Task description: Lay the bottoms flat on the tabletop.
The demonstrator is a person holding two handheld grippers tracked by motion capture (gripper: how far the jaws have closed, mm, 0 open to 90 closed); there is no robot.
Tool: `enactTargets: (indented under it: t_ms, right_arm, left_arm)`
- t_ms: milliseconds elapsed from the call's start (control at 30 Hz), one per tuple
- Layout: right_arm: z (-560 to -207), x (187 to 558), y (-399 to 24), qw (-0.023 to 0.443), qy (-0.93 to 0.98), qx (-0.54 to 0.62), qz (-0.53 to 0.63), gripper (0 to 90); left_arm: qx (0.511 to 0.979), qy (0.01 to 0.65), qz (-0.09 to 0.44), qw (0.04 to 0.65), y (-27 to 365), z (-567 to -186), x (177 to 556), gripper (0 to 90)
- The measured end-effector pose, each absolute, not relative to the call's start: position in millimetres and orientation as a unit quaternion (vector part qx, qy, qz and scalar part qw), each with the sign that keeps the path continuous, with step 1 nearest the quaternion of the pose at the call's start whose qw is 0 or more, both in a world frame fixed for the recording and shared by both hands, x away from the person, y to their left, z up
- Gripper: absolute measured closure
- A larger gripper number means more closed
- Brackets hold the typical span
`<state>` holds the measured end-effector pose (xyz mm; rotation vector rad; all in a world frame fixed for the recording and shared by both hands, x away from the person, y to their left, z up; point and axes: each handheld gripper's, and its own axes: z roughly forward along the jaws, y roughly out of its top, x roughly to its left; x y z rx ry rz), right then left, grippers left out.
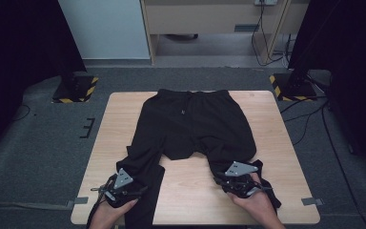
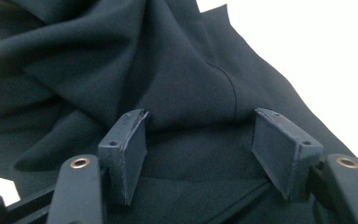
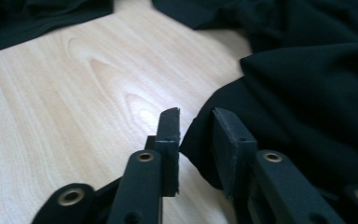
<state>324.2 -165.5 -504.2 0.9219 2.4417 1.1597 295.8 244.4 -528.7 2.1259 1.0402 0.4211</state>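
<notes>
on the wooden table point(image 1: 271, 143), seen from the high view, a pair of black trousers point(image 1: 190, 124) lies flat with its waistband at the far side and both legs running toward the person. the left gripper point(image 1: 119, 188) sits on the lower part of the trouser leg on its side, and the right gripper point(image 1: 240, 181) sits on the bunched hem of the other leg; each is held from the near edge by a hand. bare wood lies between the two grippers.

in the left gripper view, the left gripper point(image 2: 200, 140) has its jaws set wide apart. dark fabric of the trousers point(image 2: 168, 70) lies beneath and ahead of them, folded and creased, and the pads do not press on it.

in the right gripper view, the right gripper point(image 3: 196, 135) has its jaws drawn to a narrow gap. an edge of the trousers point(image 3: 307, 102) pokes into that gap from the right-hand jaw's side; whether the pads already pinch it i cannot tell. light wood of the table point(image 3: 74, 93) spreads off the left-hand jaw.
</notes>
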Motion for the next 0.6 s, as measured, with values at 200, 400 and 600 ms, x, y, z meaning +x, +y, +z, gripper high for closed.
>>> enactTargets:
  t_ms: [200,400,600]
  right_arm:
    - [-494.7,328.1,-200.6,0.169,0.818,0.368,0.408,62.6]
    - [-509.0,332.0,-228.5,0.191,0.815,0.406,0.368,61.5]
    - [-523.0,333.5,-233.3,0.185,0.821,0.411,0.352,59.2]
  left_arm:
    - [0.825,0.403,0.170,0.359,243.8,-530.8,295.7,33.6]
    - [0.823,0.409,0.174,0.355,245.3,-529.0,294.1,50.0]
    - [0.832,0.411,0.158,0.338,249.3,-523.2,293.8,77.4]
